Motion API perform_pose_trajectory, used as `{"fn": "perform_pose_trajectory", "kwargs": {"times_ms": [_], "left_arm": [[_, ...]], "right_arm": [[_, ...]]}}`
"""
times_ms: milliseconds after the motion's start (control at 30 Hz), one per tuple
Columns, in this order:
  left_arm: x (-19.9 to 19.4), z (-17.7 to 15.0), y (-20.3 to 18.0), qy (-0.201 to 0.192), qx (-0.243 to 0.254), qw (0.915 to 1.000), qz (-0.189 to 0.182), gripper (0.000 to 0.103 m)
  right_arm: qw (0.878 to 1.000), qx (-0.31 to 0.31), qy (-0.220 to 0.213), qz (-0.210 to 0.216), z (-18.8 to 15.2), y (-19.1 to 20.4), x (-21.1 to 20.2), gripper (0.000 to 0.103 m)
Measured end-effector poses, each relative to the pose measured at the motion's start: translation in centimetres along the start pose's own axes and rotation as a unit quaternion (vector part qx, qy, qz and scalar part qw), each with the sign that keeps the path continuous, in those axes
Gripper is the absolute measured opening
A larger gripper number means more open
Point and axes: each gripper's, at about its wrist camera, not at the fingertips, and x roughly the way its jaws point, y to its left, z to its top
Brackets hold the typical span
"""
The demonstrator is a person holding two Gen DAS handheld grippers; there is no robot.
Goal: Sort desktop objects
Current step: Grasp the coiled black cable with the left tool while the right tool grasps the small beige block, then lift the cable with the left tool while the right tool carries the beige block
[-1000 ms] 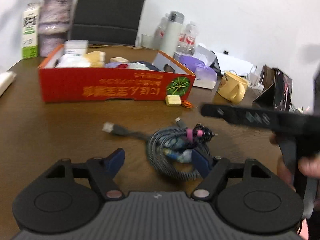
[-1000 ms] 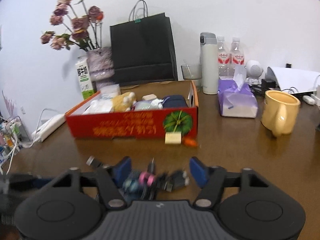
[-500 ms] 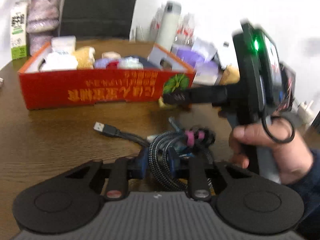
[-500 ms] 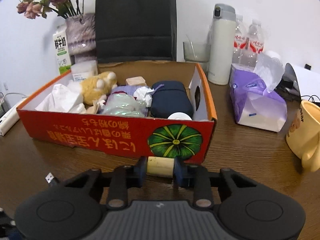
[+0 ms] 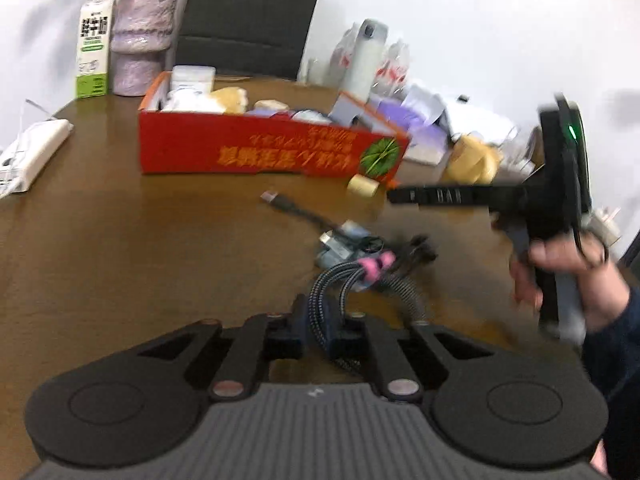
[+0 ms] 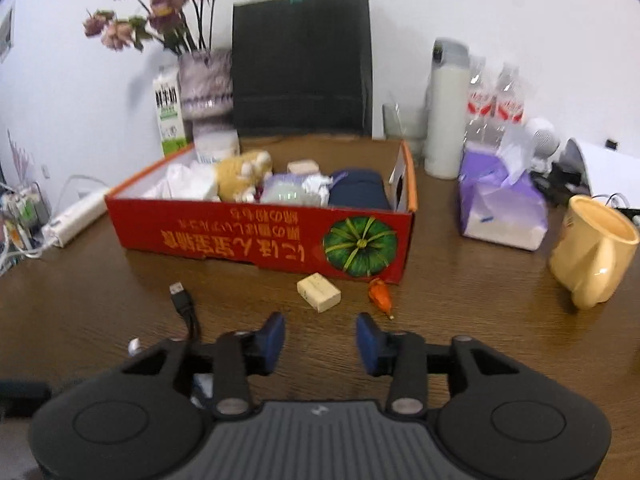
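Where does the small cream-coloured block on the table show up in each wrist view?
Left wrist view: the cream block sits right of centre, just ahead of the red box's pumpkin corner.
Right wrist view: the cream block lies at centre, ahead of the open right gripper.
Shared landmark: the red box.

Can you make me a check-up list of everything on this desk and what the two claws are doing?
Surface: brown wooden table, bare patches in front.
Job's things: red box filled with small items; cream block and orange bit lie beside it.
Clutter: yellow mug, purple tissue pack, white flask, milk carton, vase of flowers, black bag.
Claws: left claw shut on braided cable; right claw open, holding nothing, jaws just opening.
Cables: USB plug loose on table.
Surroundings: white wall, power strip.
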Motion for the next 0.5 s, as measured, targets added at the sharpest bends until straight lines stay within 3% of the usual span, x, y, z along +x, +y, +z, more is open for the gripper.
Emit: {"fn": "perform_pose_trajectory", "kwargs": {"times_ms": [33, 67, 100, 167, 333, 367, 433, 467, 500], "left_arm": [[0.0, -0.2, -0.1, -0.002, 0.013, 0.9999, 0.007, 0.012], [0.2, 0.0, -0.3, -0.004, 0.023, 0.9997, 0.011, 0.021], [0.5, 0.1, -0.4, -0.006, 0.027, 0.9996, 0.006, 0.040], [1.6, 0.5, -0.5, -0.007, 0.035, 0.9993, -0.008, 0.055], [4.8, 1.2, -1.7, 0.026, 0.075, 0.9967, -0.015, 0.048], [4.9, 1.1, -2.1, 0.024, 0.090, 0.9956, -0.007, 0.027], [4.9, 1.2, -2.4, 0.026, 0.102, 0.9945, -0.003, 0.023], [4.8, 1.2, -2.3, 0.025, 0.095, 0.9952, -0.007, 0.023], [4.6, 1.1, -2.1, 0.023, 0.088, 0.9958, -0.007, 0.022]], "right_arm": [[1.000, 0.003, 0.004, 0.001, 0.1, 0.0, 0.6, 0.040], [1.000, 0.005, 0.009, 0.001, 0.3, 0.0, 1.3, 0.040], [1.000, 0.006, 0.011, 0.000, 0.5, 0.0, 1.8, 0.040], [1.000, 0.002, 0.013, 0.000, 1.0, 0.2, 2.6, 0.043], [1.000, -0.017, 0.025, 0.002, 2.1, 0.5, 4.6, 0.050], [0.999, -0.022, 0.029, 0.007, 2.1, 0.7, 5.0, 0.050], [0.999, -0.033, 0.034, 0.004, 2.1, 1.0, 5.8, 0.049], [0.999, -0.037, 0.026, 0.003, 2.0, 1.3, 5.9, 0.043], [0.999, -0.037, 0.024, 0.008, 2.0, 1.4, 5.8, 0.026]]}}
